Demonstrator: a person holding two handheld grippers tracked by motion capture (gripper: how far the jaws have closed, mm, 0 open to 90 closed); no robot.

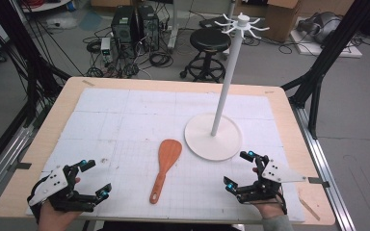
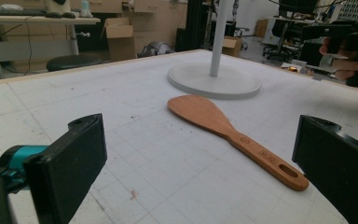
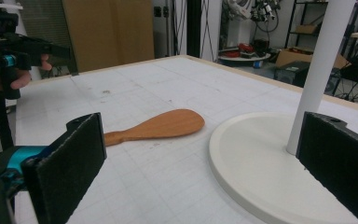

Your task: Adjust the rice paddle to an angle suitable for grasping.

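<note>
I hold both tongs wide and empty: flat orange wooden spatula (image 1: 164,166) lies between left gripper (image 1: 92,179) and right gripper (image 1: 239,171), handle toward me for grabbing, white hook stand (image 1: 214,136) beyond.

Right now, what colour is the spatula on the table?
Orange-brown wood; the spatula shows best in the left gripper view.

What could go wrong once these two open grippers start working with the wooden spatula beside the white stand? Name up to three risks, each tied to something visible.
1. The wooden spatula lies flat on the mat, so jaws closing on it may scrape the surface or slip off.
2. Its blade nearly meets the stand's base; a nudge could slide it against the rim.
3. The stand's pole is tall and thin; the right gripper is close and might knock it.
</note>
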